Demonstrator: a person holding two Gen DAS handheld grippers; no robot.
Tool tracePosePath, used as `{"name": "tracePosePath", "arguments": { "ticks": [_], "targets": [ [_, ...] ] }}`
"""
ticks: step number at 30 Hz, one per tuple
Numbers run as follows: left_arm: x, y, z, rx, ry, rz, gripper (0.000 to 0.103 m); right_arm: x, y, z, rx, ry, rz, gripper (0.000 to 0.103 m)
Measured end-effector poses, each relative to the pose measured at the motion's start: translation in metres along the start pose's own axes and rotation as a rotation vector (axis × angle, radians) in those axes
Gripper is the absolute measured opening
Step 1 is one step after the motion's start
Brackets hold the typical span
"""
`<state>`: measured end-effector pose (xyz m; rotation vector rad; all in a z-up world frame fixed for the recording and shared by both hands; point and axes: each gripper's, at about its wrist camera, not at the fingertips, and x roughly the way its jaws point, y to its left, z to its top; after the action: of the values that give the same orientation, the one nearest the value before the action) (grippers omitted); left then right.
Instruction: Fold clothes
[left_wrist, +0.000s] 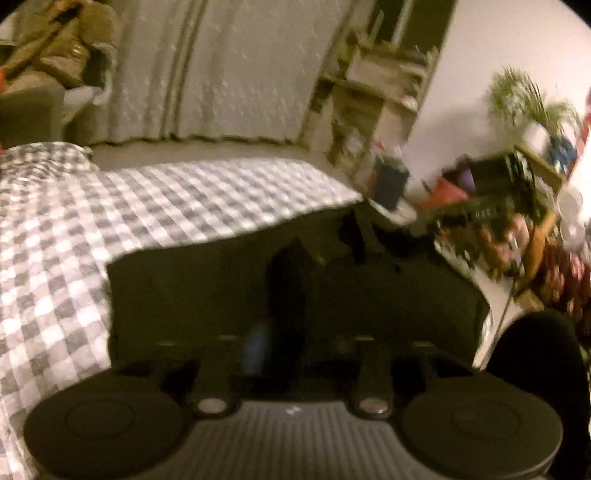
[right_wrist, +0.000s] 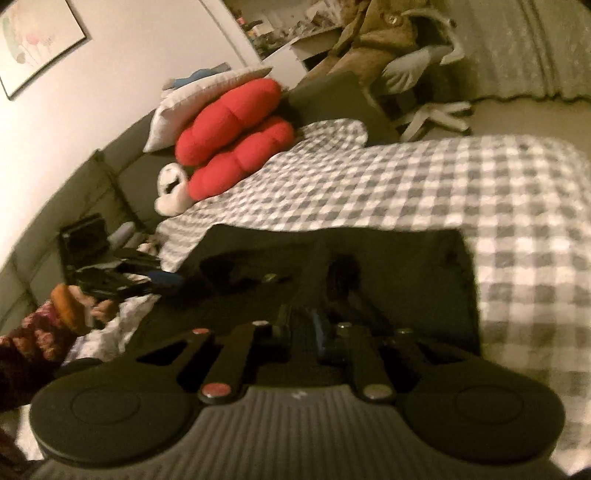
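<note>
A dark garment (left_wrist: 184, 295) lies spread over the grey-and-white checked bed cover (left_wrist: 55, 258). Its far edge runs straight across the left wrist view. My left gripper (left_wrist: 291, 295) sits low over the cloth with its dark fingers drawn together on it; blur hides the tips. Farther along the same edge stands the right gripper (left_wrist: 354, 236). In the right wrist view the dark garment (right_wrist: 424, 280) fills the middle. The right gripper (right_wrist: 317, 325) is pinched on its cloth, and the left gripper (right_wrist: 243, 273) is dimly seen to its left.
Red cushions (right_wrist: 229, 136), a white pillow (right_wrist: 192, 99) and a white plush toy (right_wrist: 171, 192) lie at the bed's head. A clothes pile (right_wrist: 103, 269) sits beside the bed. A chair with a brown coat (right_wrist: 380, 33), curtains (left_wrist: 221, 74), shelves (left_wrist: 369, 96) and a cluttered table (left_wrist: 498, 221) ring the bed.
</note>
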<state>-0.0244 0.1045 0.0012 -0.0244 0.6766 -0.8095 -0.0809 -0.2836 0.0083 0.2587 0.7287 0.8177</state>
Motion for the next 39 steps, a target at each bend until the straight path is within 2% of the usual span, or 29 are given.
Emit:
{"name": "tracePosePath", "arguments": {
  "ticks": [1, 2, 3, 6, 9, 13, 14, 15, 17, 18, 19, 20, 23, 25, 26, 27, 28, 29, 31, 34, 35, 36, 38, 39],
  "targets": [
    [-0.003, 0.002, 0.000, -0.018, -0.035, 0.010, 0.059, 0.000, 0.001, 0.001, -0.006, -0.013, -0.016, 0.038],
    [-0.005, 0.004, 0.000, -0.041, -0.063, 0.012, 0.060, -0.001, 0.001, 0.002, -0.012, -0.027, -0.032, 0.053],
    [-0.005, 0.007, 0.001, -0.065, -0.079, 0.009, 0.061, -0.001, 0.002, 0.003, -0.018, -0.040, -0.045, 0.057],
    [0.003, 0.012, 0.003, -0.105, -0.092, 0.001, 0.063, 0.009, -0.001, 0.012, -0.018, -0.054, -0.055, 0.057],
    [0.017, 0.006, 0.001, -0.081, -0.058, -0.015, 0.063, 0.024, -0.003, 0.018, -0.036, -0.056, -0.087, 0.057],
    [0.035, -0.004, -0.007, -0.042, -0.011, -0.023, 0.066, 0.030, -0.004, 0.014, -0.028, -0.040, -0.075, 0.057],
    [0.040, -0.005, -0.008, -0.044, -0.008, -0.014, 0.066, 0.032, -0.004, 0.013, -0.026, -0.036, -0.072, 0.051],
    [0.044, -0.006, -0.009, -0.045, -0.006, -0.004, 0.066, 0.033, -0.004, 0.012, -0.024, -0.033, -0.069, 0.033],
    [0.046, -0.009, -0.011, -0.037, -0.025, 0.017, 0.062, 0.037, -0.004, 0.010, -0.020, -0.025, -0.063, 0.013],
    [0.047, -0.012, -0.012, -0.025, -0.031, 0.040, 0.056, 0.038, -0.005, 0.009, -0.018, -0.021, -0.060, 0.013],
    [0.047, -0.013, -0.011, -0.024, -0.024, 0.043, 0.034, 0.040, -0.005, 0.008, -0.016, -0.017, -0.057, 0.013],
    [0.047, -0.014, -0.011, -0.023, -0.017, 0.045, 0.019, 0.041, -0.005, 0.007, -0.014, -0.013, -0.054, 0.012],
    [0.039, -0.014, -0.009, -0.019, -0.014, 0.033, 0.016, 0.031, 0.006, 0.001, -0.044, 0.011, -0.025, 0.011],
    [0.033, -0.015, -0.008, -0.014, 0.017, 0.002, 0.017, 0.020, 0.017, -0.003, -0.072, 0.030, -0.001, 0.011],
    [0.029, -0.016, -0.008, -0.012, 0.033, -0.014, 0.026, 0.016, 0.022, -0.005, -0.086, 0.045, 0.011, 0.011],
    [0.029, -0.015, -0.009, -0.016, 0.084, -0.054, 0.037, 0.013, 0.025, -0.010, -0.094, 0.080, 0.024, 0.012],
    [0.028, -0.015, -0.011, -0.020, 0.135, -0.094, 0.065, 0.011, 0.027, -0.014, -0.098, 0.120, 0.034, 0.013],
    [0.026, -0.015, -0.013, -0.020, 0.168, -0.139, 0.078, 0.010, 0.029, -0.019, -0.103, 0.159, 0.043, 0.016],
    [0.013, -0.018, -0.017, -0.001, 0.147, -0.156, 0.078, 0.008, 0.032, -0.031, -0.124, 0.234, 0.048, 0.019],
    [-0.004, -0.007, -0.021, -0.080, 0.101, -0.167, 0.079, 0.000, 0.034, -0.042, -0.144, 0.266, 0.007, 0.021],
    [-0.011, -0.002, -0.023, -0.106, 0.071, -0.158, 0.080, -0.004, 0.033, -0.042, -0.137, 0.251, -0.003, 0.028],
    [-0.017, 0.005, -0.023, -0.142, 0.033, -0.130, 0.081, -0.009, 0.031, -0.040, -0.125, 0.221, -0.015, 0.041],
    [-0.029, 0.018, -0.023, -0.212, -0.043, -0.074, 0.083, -0.020, 0.028, -0.037, -0.103, 0.160, -0.039, 0.051],
    [-0.036, 0.025, -0.023, -0.248, -0.082, -0.046, 0.082, -0.024, 0.026, -0.034, -0.091, 0.130, -0.050, 0.051]
  ]
}}
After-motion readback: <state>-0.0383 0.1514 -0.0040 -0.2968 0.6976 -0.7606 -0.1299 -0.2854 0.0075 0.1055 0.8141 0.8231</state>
